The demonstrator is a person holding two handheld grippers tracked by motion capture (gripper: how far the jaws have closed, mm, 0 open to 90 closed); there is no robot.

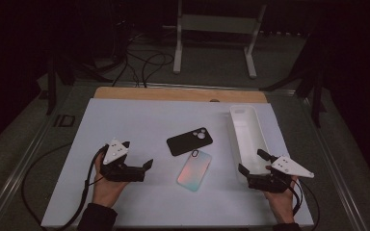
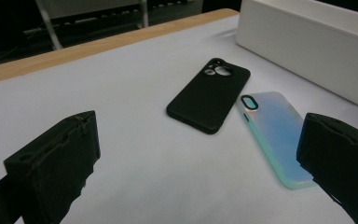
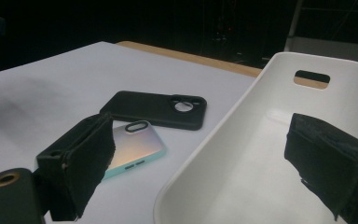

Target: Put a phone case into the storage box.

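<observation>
Two phone cases lie near the middle of a white desk (image 1: 139, 120), the landmark here being the black case (image 1: 189, 141), which rests flat with its round camera cutout toward the far edge. The pale iridescent case (image 1: 194, 170) sits just beside it on the near side, its camera end all but touching the black case's near corner; whether they actually touch cannot be told.

Bare desk spreads wide to the left of the black case and behind it, up to a strip of wood along the far edge. To the right of the black case, a long white tray (image 1: 237, 126) runs from the far edge toward the near one, with a clear lane of desk between the two. The tray's floor looks bare where visible, and a handle slot pierces its far end wall.

The left gripper (image 1: 144, 171) rests near and left of the black case, jaws spread wide and holding nothing, pointed toward the cases. The right gripper (image 1: 254, 161) sits at the tray's near end, jaws likewise wide apart and empty, straddling the tray's left wall.

The tray's near end is hidden behind the right gripper, and the room beyond the desk is mostly lost in darkness.
</observation>
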